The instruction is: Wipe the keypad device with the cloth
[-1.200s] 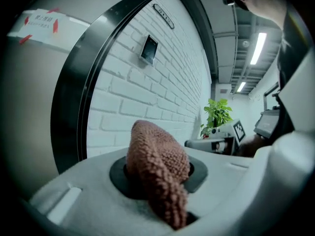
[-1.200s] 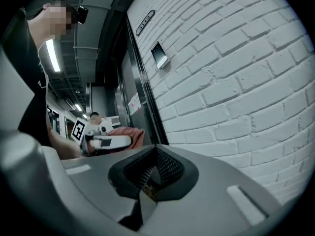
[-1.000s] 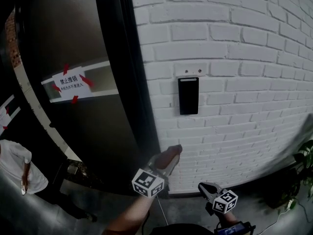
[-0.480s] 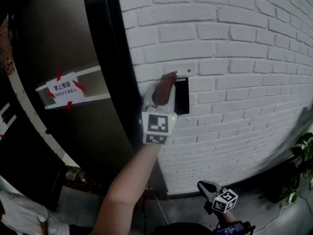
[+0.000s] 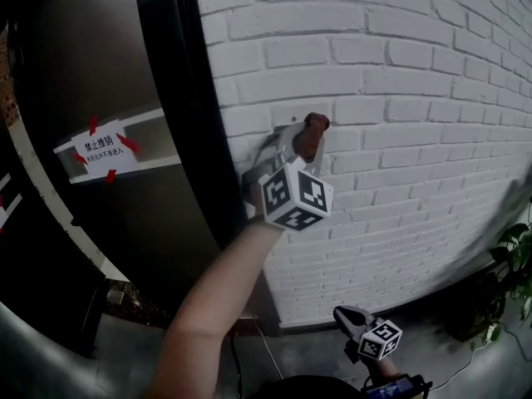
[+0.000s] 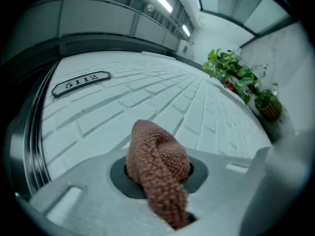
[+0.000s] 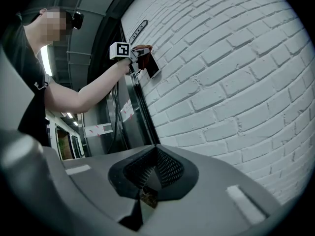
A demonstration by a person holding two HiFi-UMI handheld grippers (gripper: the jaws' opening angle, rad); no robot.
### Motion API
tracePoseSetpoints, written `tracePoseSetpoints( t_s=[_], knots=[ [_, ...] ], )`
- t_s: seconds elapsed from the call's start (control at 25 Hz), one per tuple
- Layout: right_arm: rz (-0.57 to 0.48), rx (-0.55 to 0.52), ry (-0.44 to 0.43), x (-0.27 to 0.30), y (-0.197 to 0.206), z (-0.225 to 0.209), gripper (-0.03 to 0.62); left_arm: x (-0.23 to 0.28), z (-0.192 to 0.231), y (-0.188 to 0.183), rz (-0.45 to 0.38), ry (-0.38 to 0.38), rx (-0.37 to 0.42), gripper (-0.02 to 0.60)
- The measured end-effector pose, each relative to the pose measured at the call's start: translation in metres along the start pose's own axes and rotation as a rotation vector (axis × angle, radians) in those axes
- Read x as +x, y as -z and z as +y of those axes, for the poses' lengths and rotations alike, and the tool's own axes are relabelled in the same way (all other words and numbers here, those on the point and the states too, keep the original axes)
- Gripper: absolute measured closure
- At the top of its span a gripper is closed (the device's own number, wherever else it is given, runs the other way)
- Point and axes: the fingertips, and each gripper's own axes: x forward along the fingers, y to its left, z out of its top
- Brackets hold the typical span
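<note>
My left gripper (image 5: 303, 146) is raised to the white brick wall (image 5: 399, 98) and shut on a brown cloth (image 5: 313, 131), which it presses where the keypad device hangs. The gripper and its marker cube hide the device in the head view. From the right gripper view the dark keypad device (image 7: 153, 66) shows just below the cloth (image 7: 143, 56). In the left gripper view the cloth (image 6: 158, 165) bulges out between the jaws of the left gripper (image 6: 158, 181). My right gripper (image 5: 350, 319) hangs low near my body, shut with nothing in it.
A black door frame (image 5: 179, 98) runs down left of the device, with a glass door carrying a taped paper sign (image 5: 104, 150). A number plate (image 6: 81, 82) sits on the wall above. A potted plant (image 5: 517, 256) stands at the right by the wall's foot.
My left gripper has risen with the cloth from below the device to the device and shifted right across its top. The right gripper has stayed where it was.
</note>
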Motion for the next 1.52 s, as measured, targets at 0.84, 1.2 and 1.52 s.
tracePoseSetpoints(
  t_s=[0.84, 1.2, 1.52],
  knots=[
    [0.011, 0.045, 0.020, -0.003, 0.017, -0.006, 0.592, -0.022, -0.153, 0.106, 0.250, 0.248, 0.826, 0.526],
    [0.035, 0.059, 0.025, -0.004, 0.026, 0.000, 0.592, -0.051, -0.112, 0.121, 0.135, 0.136, 0.491, 0.526],
    [0.042, 0.077, 0.036, -0.006, 0.026, 0.003, 0.592, -0.030, -0.041, 0.059, 0.041, -0.028, 0.488, 0.526]
  ],
)
